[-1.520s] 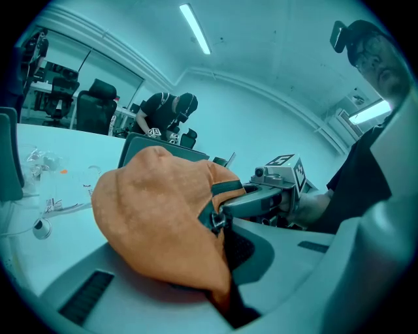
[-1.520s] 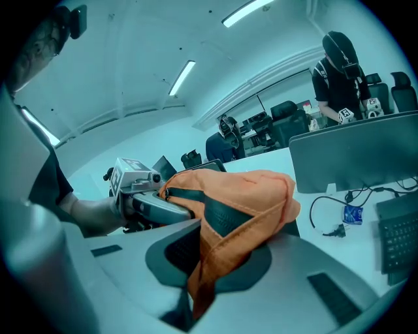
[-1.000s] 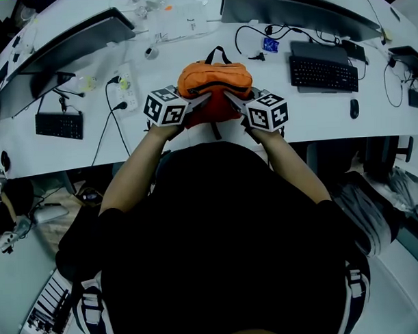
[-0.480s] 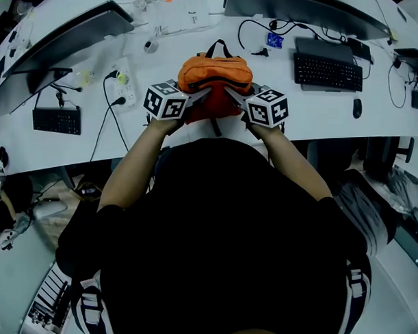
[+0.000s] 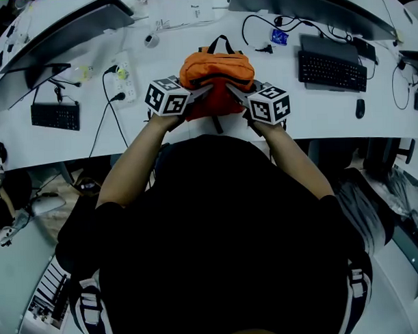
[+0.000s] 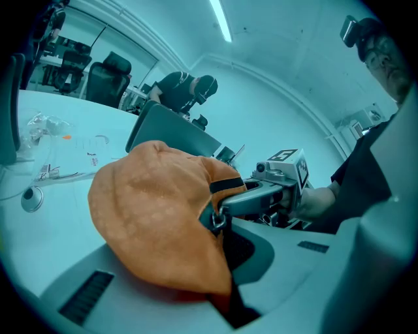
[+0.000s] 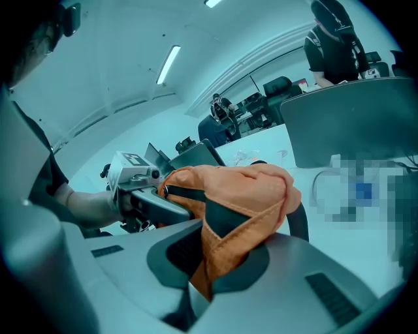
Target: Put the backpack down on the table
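An orange backpack [image 5: 216, 72] with black straps is at the near edge of the white table [image 5: 194, 129], held between both grippers. My left gripper [image 5: 205, 93] is shut on the bag's left side; orange cloth [image 6: 157, 222] fills its jaws. My right gripper [image 5: 232, 92] is shut on the bag's right side, with a fold of orange fabric [image 7: 228, 248] pinched between its jaws. Each gripper view shows the other gripper across the bag. Whether the bag's bottom rests on the table is hidden.
Two monitors [image 5: 61, 38] [image 5: 306, 5] stand at the back. A keyboard [image 5: 332, 69] and mouse [image 5: 359, 108] lie to the right, another keyboard [image 5: 55, 115] and a power strip [image 5: 124, 80] to the left. Cables [image 5: 259, 27] and small items lie behind the bag. Another person [image 6: 183, 91] is beyond the table.
Both grippers and the backpack have sunk slightly toward the table, still gripped the same way. Nothing else has moved.
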